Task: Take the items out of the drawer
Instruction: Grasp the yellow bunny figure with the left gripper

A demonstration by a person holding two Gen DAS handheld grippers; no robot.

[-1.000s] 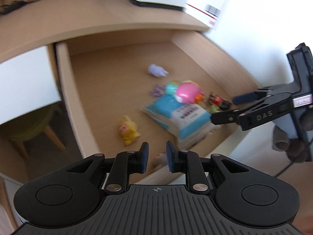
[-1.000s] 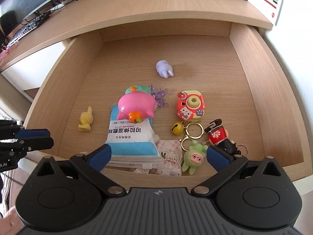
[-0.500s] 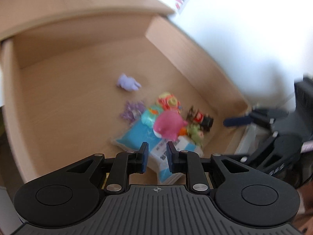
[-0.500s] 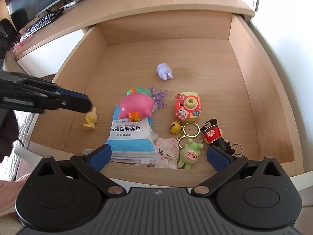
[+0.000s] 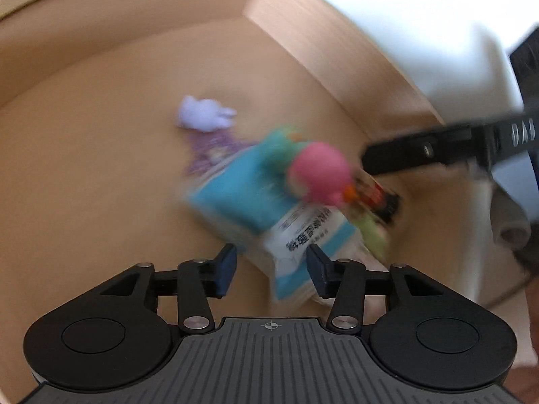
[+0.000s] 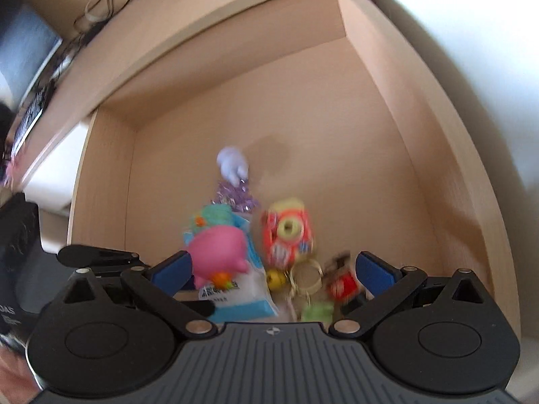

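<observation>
The open wooden drawer [image 6: 387, 101] holds a blue-and-white wipes pack [image 5: 256, 202] with a pink toy [image 5: 318, 171] and a teal toy [image 6: 212, 217] on it. My left gripper [image 5: 271, 269] hangs low over the pack's near end. Its jaws are opening, the pack's corner shows between them, and the pads do not press on it. My right gripper [image 6: 273, 269] stands wide open above the pink toy [image 6: 217, 256], a red-and-yellow toy camera [image 6: 286, 232], a bell key ring [image 6: 276, 277] and a red doll [image 6: 340, 282]. It holds nothing. Both views are blurred.
A lilac toy [image 6: 232, 163] and a purple crystal piece [image 6: 235, 197] lie further back on bare drawer floor. A green pig charm [image 6: 316, 311] sits near the front edge. The desk top [image 6: 168, 33] above carries cables and a monitor. A white wall lies to the right.
The left gripper has swung in over the drawer and down towards the wipes pack, and its jaws have spread apart. The right gripper has rolled and come closer over the toys.
</observation>
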